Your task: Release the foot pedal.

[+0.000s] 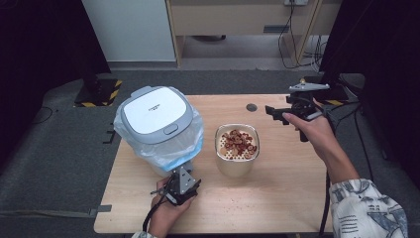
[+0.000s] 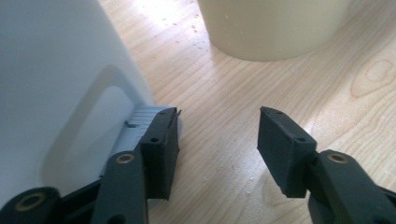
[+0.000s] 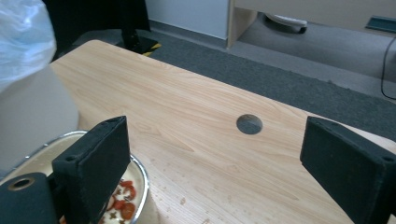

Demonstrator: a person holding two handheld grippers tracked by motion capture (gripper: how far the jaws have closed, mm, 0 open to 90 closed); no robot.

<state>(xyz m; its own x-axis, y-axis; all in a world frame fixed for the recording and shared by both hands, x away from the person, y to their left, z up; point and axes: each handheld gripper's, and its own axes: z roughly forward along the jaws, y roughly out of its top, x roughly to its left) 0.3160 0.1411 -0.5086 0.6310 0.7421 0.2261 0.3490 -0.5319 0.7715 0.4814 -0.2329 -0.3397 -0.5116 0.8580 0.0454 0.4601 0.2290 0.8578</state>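
Left gripper (image 1: 181, 187) is waiting low before the white bin (image 1: 157, 119), jaws wide apart and holding nothing.
Right gripper (image 1: 280, 115) is hovering right of the bin, also wide; cream pot (image 1: 236, 153) with red pieces is standing just beside the bin.

one lidded bin (image 1: 156, 119), one cream container (image 1: 236, 157) of red pieces, two grippers (image 1: 182, 186) (image 1: 292, 108), one table (image 1: 277, 193).

My left gripper (image 1: 181, 188) was black, topped by a grey three-cornered plate, with brass-ringed screw holes and a trailing black cable. My right gripper (image 1: 277, 114) matched it. My right sleeve (image 1: 367, 209) was white with a grey pattern.
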